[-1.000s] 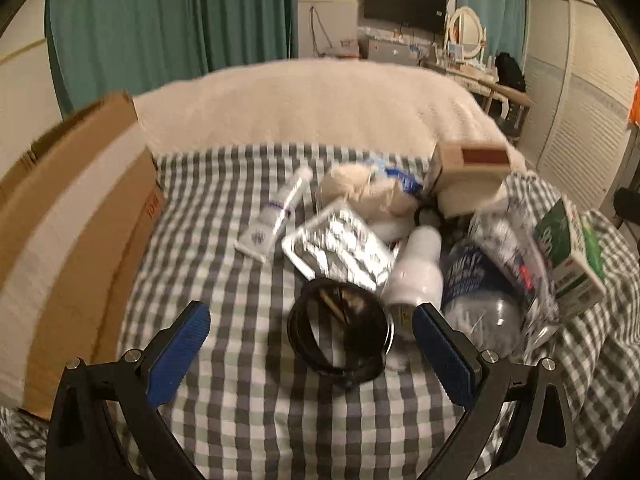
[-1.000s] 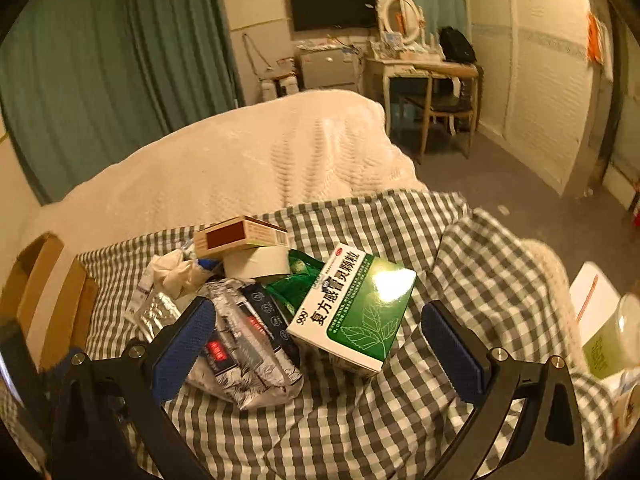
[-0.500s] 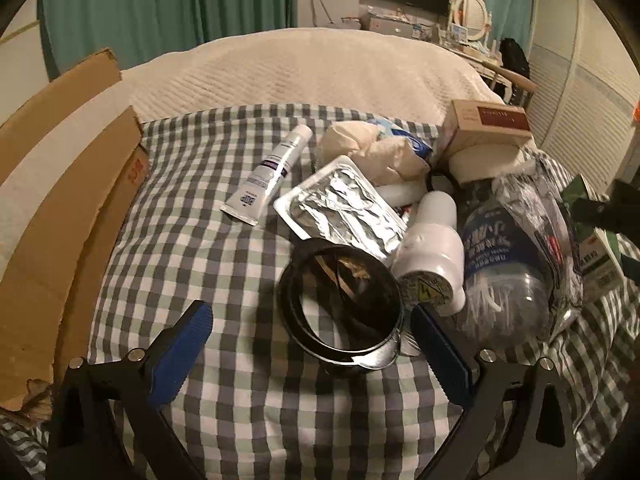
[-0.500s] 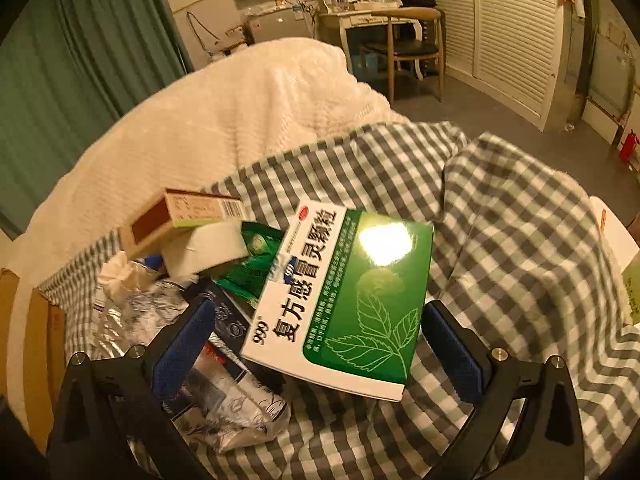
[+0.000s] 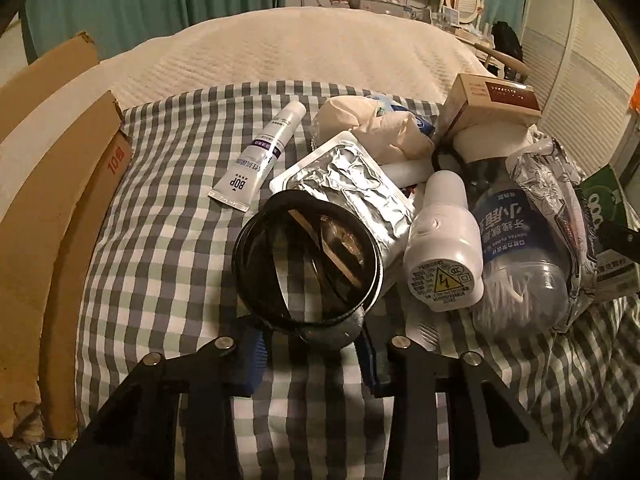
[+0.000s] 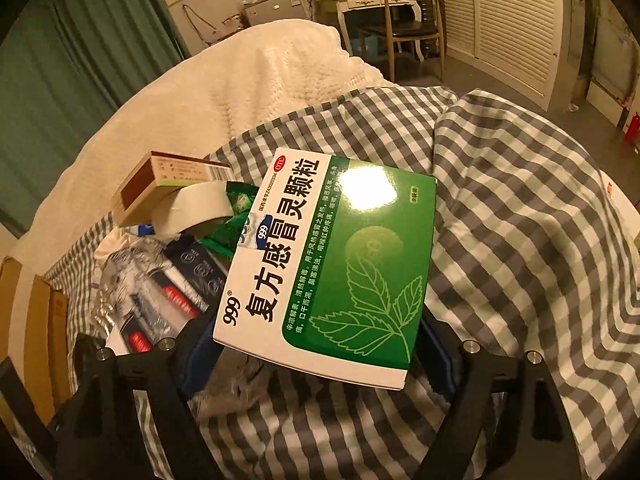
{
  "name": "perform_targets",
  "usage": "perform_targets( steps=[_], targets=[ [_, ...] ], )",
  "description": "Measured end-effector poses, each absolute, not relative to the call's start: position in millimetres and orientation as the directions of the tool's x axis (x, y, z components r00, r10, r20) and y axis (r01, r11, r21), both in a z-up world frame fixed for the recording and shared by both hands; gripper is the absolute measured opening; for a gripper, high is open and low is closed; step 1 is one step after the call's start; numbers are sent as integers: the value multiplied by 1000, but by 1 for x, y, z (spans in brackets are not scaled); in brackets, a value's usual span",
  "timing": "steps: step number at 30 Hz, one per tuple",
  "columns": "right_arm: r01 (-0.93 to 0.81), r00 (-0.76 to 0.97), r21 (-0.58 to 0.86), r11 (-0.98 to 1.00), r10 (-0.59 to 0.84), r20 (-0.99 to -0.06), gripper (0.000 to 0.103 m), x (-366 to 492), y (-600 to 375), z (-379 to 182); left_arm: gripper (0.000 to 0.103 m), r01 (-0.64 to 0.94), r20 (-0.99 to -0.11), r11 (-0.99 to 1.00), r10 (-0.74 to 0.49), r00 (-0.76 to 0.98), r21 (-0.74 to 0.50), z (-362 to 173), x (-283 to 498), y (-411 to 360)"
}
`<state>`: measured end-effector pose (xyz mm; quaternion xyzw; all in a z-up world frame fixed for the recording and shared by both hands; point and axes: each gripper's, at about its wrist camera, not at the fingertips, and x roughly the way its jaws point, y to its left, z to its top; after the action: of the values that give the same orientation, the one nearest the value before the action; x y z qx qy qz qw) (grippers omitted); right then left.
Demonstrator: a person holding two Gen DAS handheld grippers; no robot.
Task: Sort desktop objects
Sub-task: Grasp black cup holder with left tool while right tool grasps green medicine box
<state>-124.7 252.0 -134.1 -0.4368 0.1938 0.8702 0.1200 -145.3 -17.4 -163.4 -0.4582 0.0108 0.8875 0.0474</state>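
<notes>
Down low, the left claw point(image 5: 310, 354) has just been closing, and its blue pads point(image 5: 254, 354) now sit on either side of the near rim of a round black container point(image 5: 306, 268); they look pressed against it, though the contact itself is partly hidden. That container lies on a checked cloth point(image 5: 168, 264) spread over the bed. Touching its far edge is a crumpled foil packet point(image 5: 352, 184), and just beside it on the right stands a white bottle point(image 5: 442, 248), with a clear bag of floss picks point(image 5: 520, 252) next to that. A white tube point(image 5: 260, 160) lies apart on the cloth farther back, near a wad of tissue point(image 5: 380, 128). A brown cardboard box point(image 5: 52, 208) runs along the left side.

The right claw point(image 6: 316, 364) has also just been closing, and its pads bracket the near end of a green medicine box point(image 6: 336, 264); whether they press on it cannot be told. Left of the box lie a tape roll point(image 6: 188, 208), a small brown carton point(image 6: 168, 178) and silvery wrappers point(image 6: 136, 280). A white blanket point(image 6: 224, 92) covers the bed behind.
</notes>
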Motion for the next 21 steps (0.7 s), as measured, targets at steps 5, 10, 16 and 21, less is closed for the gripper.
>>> perform_targets(
  steps=[5,10,16,21],
  targets=[
    [-366,-611,249,-897,30,-791,83,-110,252,-123,31,-80,-789,-995,90,-607,-52,-148,-144,-19],
    [-350,-632,214,-912,62,-773,83,-102,244,-106,30,-98,-748,-991,131,-651,-88,-128,-138,-26],
    [-308,-677,209,-928,60,-733,80,-95,230,-78,30,-123,-696,-986,170,-697,-116,-94,-129,-39],
    [-247,-702,159,-956,64,-709,80,-80,204,-52,30,-148,-662,-985,170,-730,-89,-63,-117,-45]
  ],
)
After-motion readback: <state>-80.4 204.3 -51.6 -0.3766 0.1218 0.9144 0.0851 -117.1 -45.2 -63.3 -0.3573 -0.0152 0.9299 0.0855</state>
